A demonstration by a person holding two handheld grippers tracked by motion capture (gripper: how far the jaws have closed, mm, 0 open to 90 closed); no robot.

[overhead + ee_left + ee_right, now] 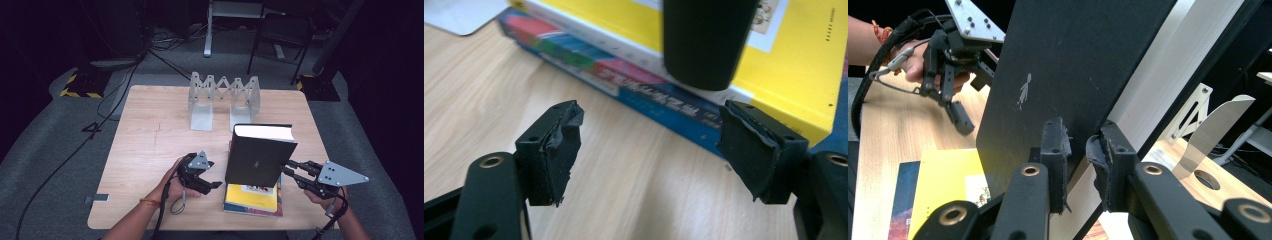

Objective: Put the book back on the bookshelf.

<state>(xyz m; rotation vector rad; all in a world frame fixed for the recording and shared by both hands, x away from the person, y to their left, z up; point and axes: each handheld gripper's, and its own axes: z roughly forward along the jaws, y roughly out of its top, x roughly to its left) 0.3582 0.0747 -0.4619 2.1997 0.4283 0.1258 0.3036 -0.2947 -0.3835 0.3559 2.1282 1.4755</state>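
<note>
Matt black cover, pale wood, bare metal

The black book has a matt, smooth cover and a white paper page block. Under it the yellow book looks glossy, as does the blue book beneath. The bench is pale wood grain, smooth. The folding rack is dull grey metal. The left gripper has matt black plastic jaws with rough, torn rubbery pads.
</note>
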